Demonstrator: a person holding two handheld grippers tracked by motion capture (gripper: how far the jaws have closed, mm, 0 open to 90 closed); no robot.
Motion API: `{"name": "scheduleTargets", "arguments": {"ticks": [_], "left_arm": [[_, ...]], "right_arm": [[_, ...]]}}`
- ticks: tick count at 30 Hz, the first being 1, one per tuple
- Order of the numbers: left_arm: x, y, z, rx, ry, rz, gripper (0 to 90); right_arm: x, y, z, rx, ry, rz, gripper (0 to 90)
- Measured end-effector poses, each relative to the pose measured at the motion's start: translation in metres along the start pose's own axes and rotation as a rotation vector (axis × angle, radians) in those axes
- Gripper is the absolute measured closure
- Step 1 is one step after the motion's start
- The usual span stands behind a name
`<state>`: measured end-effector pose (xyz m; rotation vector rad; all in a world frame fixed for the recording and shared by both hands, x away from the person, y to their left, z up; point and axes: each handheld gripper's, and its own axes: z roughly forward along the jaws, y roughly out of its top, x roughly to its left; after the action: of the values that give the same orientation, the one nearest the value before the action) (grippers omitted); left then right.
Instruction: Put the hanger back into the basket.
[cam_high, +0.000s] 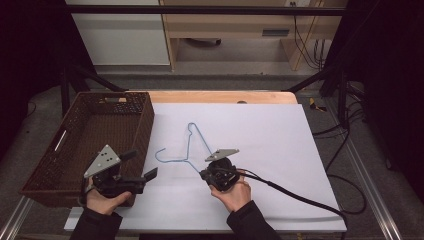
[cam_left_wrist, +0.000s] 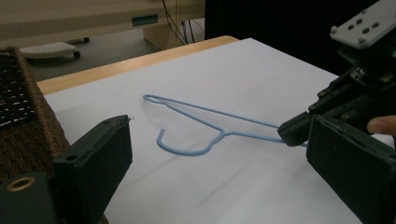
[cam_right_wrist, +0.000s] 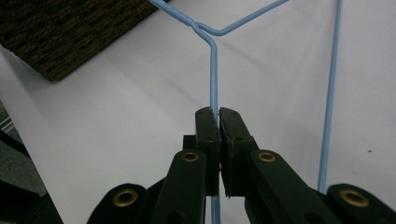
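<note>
A light blue wire hanger (cam_high: 192, 145) lies over the white sheet, its hook (cam_left_wrist: 180, 145) curling toward the basket. My right gripper (cam_right_wrist: 216, 114) is shut on one of the hanger's wire arms (cam_right_wrist: 213, 74), just below the twisted neck. In the high view this right gripper (cam_high: 206, 173) sits at the hanger's near corner, held by a hand. My left gripper (cam_high: 146, 167) hovers open beside the basket's near right corner, with nothing between its wide black pads (cam_left_wrist: 100, 158). The left gripper view looks across the sheet at the hanger and at the right gripper (cam_left_wrist: 296, 130) pinching it.
A dark brown woven basket (cam_high: 87, 145) stands at the table's left edge, empty as far as I see. A white sheet (cam_high: 260, 145) covers the wooden table (cam_high: 220, 96). A black cable (cam_high: 300, 197) trails from the right gripper off the near right.
</note>
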<state>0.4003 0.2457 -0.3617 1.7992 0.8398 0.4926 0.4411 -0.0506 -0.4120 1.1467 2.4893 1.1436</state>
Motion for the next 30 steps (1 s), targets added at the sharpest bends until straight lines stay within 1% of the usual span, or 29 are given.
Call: {"name": "scheduleTargets", "arguments": {"ticks": [2, 4, 8, 12, 13, 15, 16, 17, 19, 21, 23, 24, 26, 28, 30], "left_arm": [[-0.004, -0.003, 0.004, 0.014, -0.006, 0.001, 6.5], [-0.007, -0.006, 0.008, 0.028, -0.009, 0.002, 6.5], [-0.01, -0.012, 0.019, 0.051, -0.021, -0.009, 6.8], [-0.014, -0.017, 0.03, 0.077, -0.033, -0.004, 7.3], [-0.015, -0.018, 0.032, 0.076, -0.031, -0.002, 7.3], [-0.015, -0.018, 0.038, 0.07, -0.029, -0.012, 8.3], [-0.015, -0.019, 0.043, 0.074, -0.031, -0.025, 8.7], [-0.015, -0.019, 0.043, 0.074, -0.031, -0.025, 8.9], [-0.015, -0.019, 0.05, 0.08, -0.032, -0.031, 9.6], [-0.014, -0.02, 0.054, 0.082, -0.042, -0.035, 10.7], [-0.012, -0.02, 0.06, 0.081, -0.041, -0.036, 11.7], [-0.011, -0.02, 0.062, 0.078, -0.048, -0.049, 12.4], [-0.009, -0.019, 0.066, 0.072, -0.051, -0.052, 13.8], [-0.008, -0.019, 0.072, 0.07, -0.062, -0.069, 16.2], [-0.008, -0.02, 0.076, 0.071, -0.063, -0.068, 17.0]], "right_arm": [[-0.001, 0.001, -0.003, -0.009, 0.001, 0.008, 88.0], [-0.003, 0.001, -0.007, -0.021, 0.004, 0.004, 87.9], [-0.007, 0.001, -0.012, -0.035, 0.009, 0.013, 87.9], [-0.009, 0.0, -0.015, -0.045, 0.011, 0.012, 87.9], [-0.009, 0.0, -0.015, -0.045, 0.011, 0.012, 87.9], [-0.011, 0.0, -0.017, -0.047, 0.013, 0.013, 87.9], [-0.011, 0.0, -0.018, -0.051, 0.009, 0.018, 87.9], [-0.011, 0.0, -0.018, -0.051, 0.009, 0.018, 87.9], [-0.011, -0.001, -0.019, -0.049, 0.013, 0.016, 87.9], [-0.011, -0.001, -0.018, -0.053, 0.012, 0.009, 87.9], [-0.011, -0.001, -0.018, -0.052, 0.013, 0.009, 87.9], [-0.011, -0.001, -0.018, -0.052, 0.013, 0.009, 87.9], [-0.011, -0.001, -0.018, -0.051, 0.013, 0.011, 87.9], [-0.01, -0.002, -0.018, -0.053, 0.014, 0.009, 87.9], [-0.01, -0.002, -0.018, -0.053, 0.014, 0.014, 87.9]]}}
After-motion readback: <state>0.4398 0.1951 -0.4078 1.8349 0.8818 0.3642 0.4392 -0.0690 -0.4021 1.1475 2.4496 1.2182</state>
